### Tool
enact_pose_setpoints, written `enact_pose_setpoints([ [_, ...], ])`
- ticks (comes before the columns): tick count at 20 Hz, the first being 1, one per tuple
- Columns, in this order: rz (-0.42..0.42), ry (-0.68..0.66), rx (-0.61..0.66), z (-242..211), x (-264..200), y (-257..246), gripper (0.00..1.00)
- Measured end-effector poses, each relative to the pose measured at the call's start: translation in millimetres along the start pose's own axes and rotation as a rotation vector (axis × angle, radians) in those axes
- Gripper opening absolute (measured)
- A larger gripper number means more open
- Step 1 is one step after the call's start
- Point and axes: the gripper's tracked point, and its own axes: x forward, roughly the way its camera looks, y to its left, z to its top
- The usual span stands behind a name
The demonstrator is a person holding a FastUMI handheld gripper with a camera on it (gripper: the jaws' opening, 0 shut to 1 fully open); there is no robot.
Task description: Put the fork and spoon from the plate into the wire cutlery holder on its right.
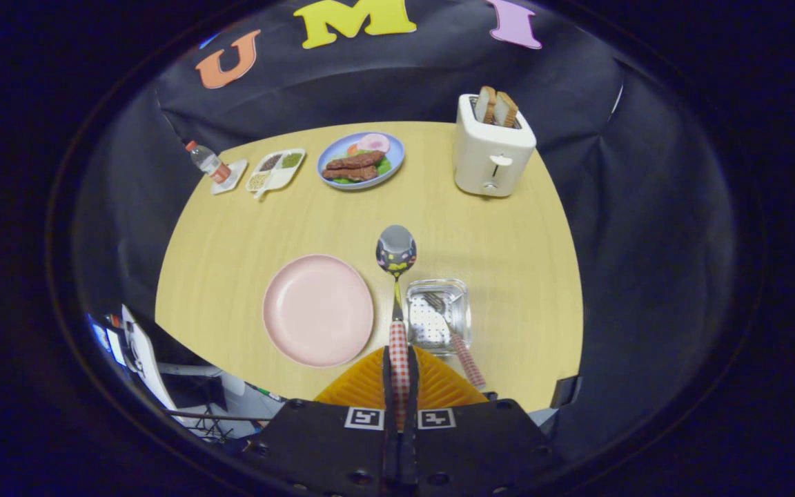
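My gripper (399, 376) is shut on the spoon (396, 254), both fingers pressing its red-checked handle. The spoon points forward, its shiny bowl held in the air beyond the fingers, between the pink plate (317, 309) and the wire cutlery holder (437, 315). The plate lies bare, to the left of the fingers. The holder sits just right of the spoon. The fork (454, 339) stands in it, tines down inside, its red-checked handle leaning out toward me.
A white toaster (493, 148) with two bread slices stands at the far right of the wooden table. A blue plate of food (361, 160), a white sectioned tray (276, 170) and a small bottle (208, 163) line the far edge.
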Motion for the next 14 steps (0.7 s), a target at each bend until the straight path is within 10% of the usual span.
enact_pose_setpoints([
  [14, 0.018, 0.474, 0.068, -30.3, 19.3, -26.4, 0.03],
])
